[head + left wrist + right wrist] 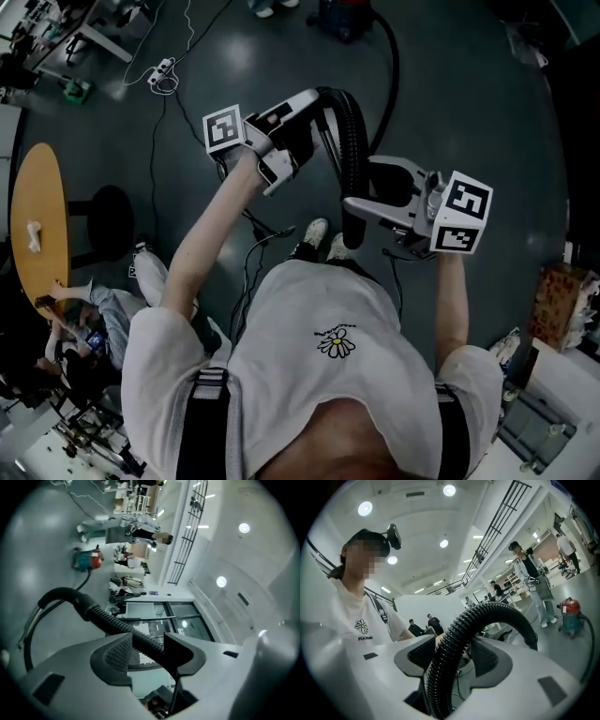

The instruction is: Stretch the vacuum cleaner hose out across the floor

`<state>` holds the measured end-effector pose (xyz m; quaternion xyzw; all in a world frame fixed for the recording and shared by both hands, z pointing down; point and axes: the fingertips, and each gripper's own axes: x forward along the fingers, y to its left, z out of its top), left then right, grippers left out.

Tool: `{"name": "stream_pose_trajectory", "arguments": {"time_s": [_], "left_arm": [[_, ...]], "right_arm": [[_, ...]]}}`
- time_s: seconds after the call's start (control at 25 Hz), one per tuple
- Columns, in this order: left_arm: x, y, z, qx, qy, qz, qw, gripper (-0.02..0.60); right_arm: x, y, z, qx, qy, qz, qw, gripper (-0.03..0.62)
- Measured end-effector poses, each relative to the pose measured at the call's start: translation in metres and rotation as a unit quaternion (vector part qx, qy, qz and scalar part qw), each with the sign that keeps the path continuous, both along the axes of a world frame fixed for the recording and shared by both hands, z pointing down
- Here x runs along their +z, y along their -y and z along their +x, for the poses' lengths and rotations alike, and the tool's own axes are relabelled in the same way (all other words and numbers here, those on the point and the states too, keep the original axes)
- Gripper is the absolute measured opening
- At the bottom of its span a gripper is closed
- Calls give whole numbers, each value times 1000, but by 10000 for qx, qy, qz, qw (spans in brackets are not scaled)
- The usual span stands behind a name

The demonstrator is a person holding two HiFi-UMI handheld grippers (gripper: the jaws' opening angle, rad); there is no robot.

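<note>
A black ribbed vacuum hose (354,141) arches in the air between my two grippers, held well above the dark floor. My left gripper (309,136) is shut on it at the high end of the arch; in the left gripper view the hose (108,620) fills the gap between the jaws of this gripper (147,651). My right gripper (361,192) is shut on the lower end, where the hose (487,613) runs up between its pads (452,656). From the arch, a smooth black tube leads away to the vacuum cleaner (342,17), which stands on the floor far off (86,559) (571,613).
A round wooden table (37,225) and a black stool (111,211) stand at the left, with a seated person (103,314) below them. A power strip (161,73) and cables lie on the floor. A cardboard box (561,300) sits at the right. A person (529,583) stands near the vacuum cleaner.
</note>
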<state>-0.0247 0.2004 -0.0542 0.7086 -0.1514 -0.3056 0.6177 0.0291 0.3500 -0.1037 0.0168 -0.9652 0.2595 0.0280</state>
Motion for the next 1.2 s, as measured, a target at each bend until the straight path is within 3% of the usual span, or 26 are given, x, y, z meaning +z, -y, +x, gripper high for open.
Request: {"name": "stream_pose_trajectory", "arguments": {"time_s": [0.12, 0.28, 0.52, 0.72, 0.84, 0.96, 1.12, 1.2], "left_arm": [[31, -13, -2, -163, -115, -768, 9969, 190], [50, -8, 16, -67, -602, -1354, 9889, 190], [40, 11, 27, 15, -1254, -1439, 9816, 192], [51, 11, 46, 273, -1225, -1592, 9792, 193], [56, 7, 52, 229, -1334, -1811, 9741, 193], [56, 6, 65, 431, -1468, -1728, 9730, 193], [46, -3, 93, 1351, -1785, -1122, 9681, 193], [46, -8, 98, 1552, -1802, -911, 9670, 193]], "right_arm": [[4, -9, -5, 28, 108, -74, 9999, 230], [1, -18, -4, -137, 77, 169, 9997, 230], [14, -32, 2, -211, -288, 385, 9986, 230], [21, -46, 10, -237, -386, 344, 9984, 230], [31, -53, -2, -387, -719, 447, 9957, 230], [44, -64, -6, -505, -1005, 493, 9924, 230], [34, -72, 14, -404, -842, 348, 9950, 230], [31, -75, 26, -234, -808, 257, 9961, 230]]}}
